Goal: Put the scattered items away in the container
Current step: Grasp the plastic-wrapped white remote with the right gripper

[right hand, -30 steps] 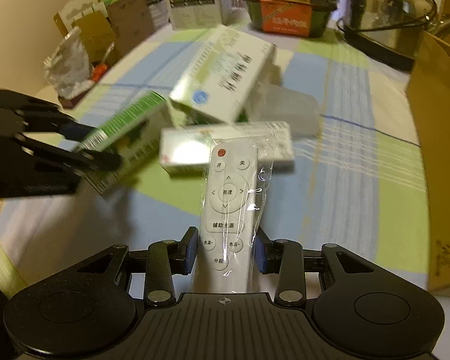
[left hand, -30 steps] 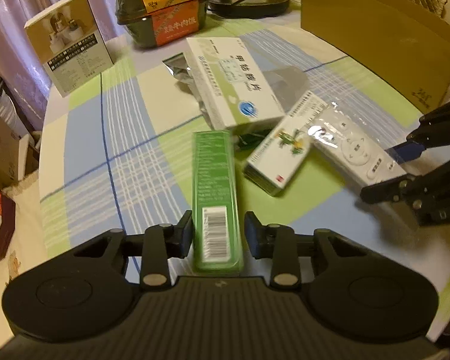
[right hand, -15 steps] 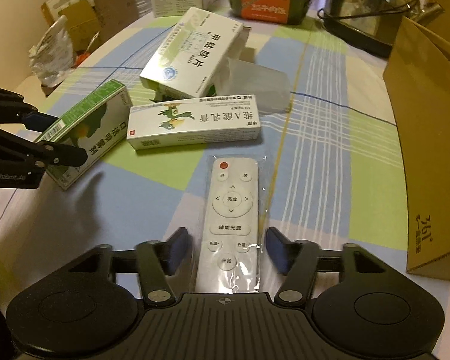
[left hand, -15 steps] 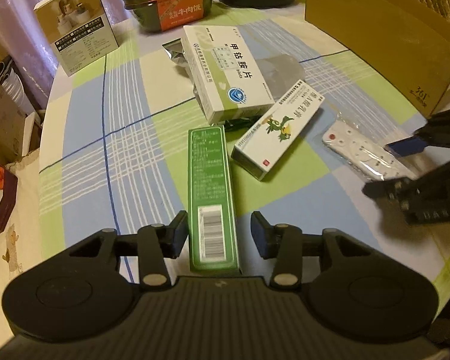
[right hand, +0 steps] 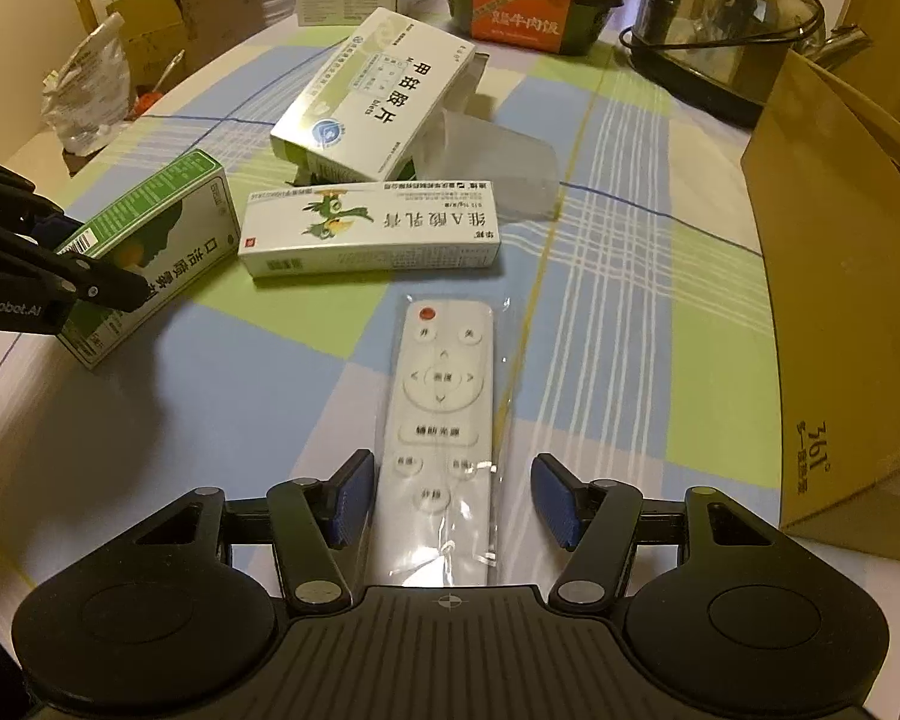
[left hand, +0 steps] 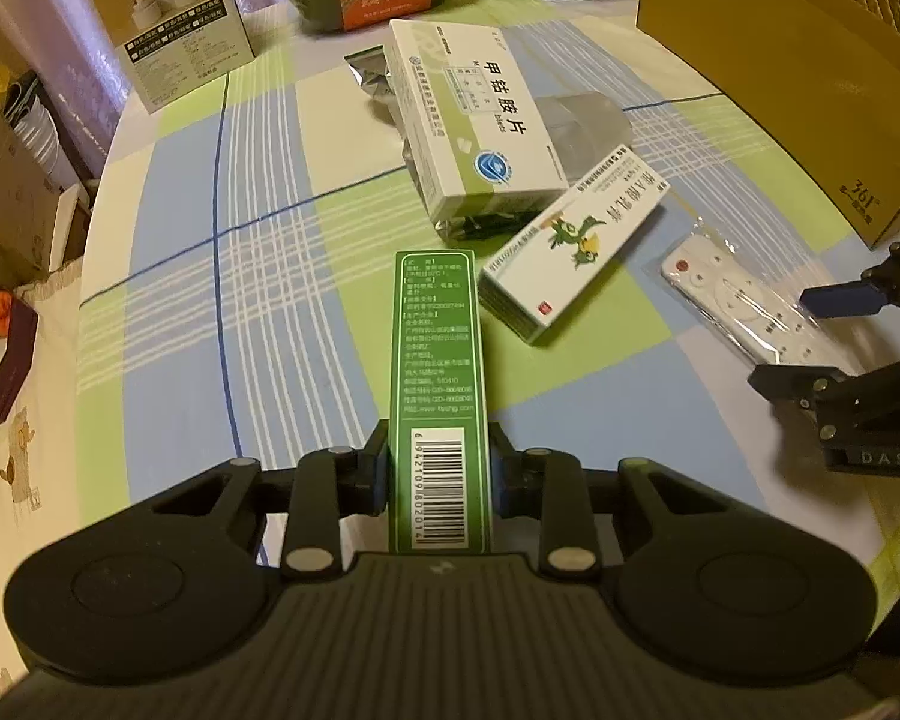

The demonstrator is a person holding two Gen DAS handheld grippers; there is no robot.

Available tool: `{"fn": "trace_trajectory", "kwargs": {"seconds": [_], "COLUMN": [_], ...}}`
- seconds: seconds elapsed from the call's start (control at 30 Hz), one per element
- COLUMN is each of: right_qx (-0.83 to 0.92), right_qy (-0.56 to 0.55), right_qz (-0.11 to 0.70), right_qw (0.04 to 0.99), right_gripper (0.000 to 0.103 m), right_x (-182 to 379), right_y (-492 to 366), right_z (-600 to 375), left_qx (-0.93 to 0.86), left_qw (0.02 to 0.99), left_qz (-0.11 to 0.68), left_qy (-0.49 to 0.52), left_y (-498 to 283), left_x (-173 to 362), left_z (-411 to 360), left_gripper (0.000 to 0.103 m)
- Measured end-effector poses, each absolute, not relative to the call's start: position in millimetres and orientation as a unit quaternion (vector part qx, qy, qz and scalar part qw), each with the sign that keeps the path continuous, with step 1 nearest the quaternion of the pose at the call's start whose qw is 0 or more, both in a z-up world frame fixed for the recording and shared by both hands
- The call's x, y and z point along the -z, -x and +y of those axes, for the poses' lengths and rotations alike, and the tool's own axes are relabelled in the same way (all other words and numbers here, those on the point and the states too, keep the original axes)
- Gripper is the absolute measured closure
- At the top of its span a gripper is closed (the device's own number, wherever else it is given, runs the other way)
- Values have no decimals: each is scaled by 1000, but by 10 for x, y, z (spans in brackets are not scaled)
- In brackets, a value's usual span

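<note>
The left gripper (left hand: 438,468) is clamped on the near end of a long green box (left hand: 438,378), both pads pressed against its sides, barcode facing up. From the right wrist view the same green box (right hand: 150,252) sits low over the checked tablecloth (right hand: 600,312); I cannot tell whether its far end touches the cloth.

The right gripper (right hand: 450,498) stands spread wide around a white remote control (right hand: 438,420) sealed in a clear plastic sleeve. The remote lies flat on the cloth between the blue pads (right hand: 348,498), its red button at the far end, and neither pad seems to be squeezing it; the left pad sits just beside the sleeve, the right pad is apart from it.

Just beyond the remote lies a white ointment box with a green bird (right hand: 369,228), flat on the table. Behind that, a larger white and green tablet box (right hand: 372,96) rests tilted, propped on something dark beneath it, with a clear plastic cup (right hand: 498,162) lying on its side next to it.

The cardboard container (right hand: 840,276) stands at the right edge of the table, its brown wall near the remote. At the far end of the table are a boxed beef rice meal (right hand: 522,0), a glass-lidded pot (right hand: 720,18) and an upright printed carton (left hand: 174,18).
</note>
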State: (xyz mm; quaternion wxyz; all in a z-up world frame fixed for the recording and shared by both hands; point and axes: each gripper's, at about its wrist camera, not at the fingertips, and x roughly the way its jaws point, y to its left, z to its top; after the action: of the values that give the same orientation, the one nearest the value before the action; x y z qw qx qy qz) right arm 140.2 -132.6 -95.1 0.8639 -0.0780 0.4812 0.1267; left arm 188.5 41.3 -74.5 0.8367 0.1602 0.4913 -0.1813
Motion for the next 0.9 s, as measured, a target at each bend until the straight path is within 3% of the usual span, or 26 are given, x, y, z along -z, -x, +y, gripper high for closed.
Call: {"fn": "trace_trajectory", "kwargs": {"seconds": [0.03, 0.13, 0.9], "right_qx": [-132, -136, -119], "right_qy": [76, 76, 28], "right_qz": [481, 483, 431], "right_qw": [864, 862, 894], "right_gripper": [60, 62, 62], "right_x": [947, 932, 126], "right_y": [-1394, -1385, -1009], "right_z": [-1326, -1319, -1836], "left_qx": [181, 179, 185], "left_qw": [836, 838, 861], "left_qz": [492, 491, 455], "left_qy": [-160, -157, -135], "left_y": [-1866, -1805, -1156], "left_x": [735, 676, 35], "left_z": [414, 419, 88], "left_gripper": [77, 77, 78]}}
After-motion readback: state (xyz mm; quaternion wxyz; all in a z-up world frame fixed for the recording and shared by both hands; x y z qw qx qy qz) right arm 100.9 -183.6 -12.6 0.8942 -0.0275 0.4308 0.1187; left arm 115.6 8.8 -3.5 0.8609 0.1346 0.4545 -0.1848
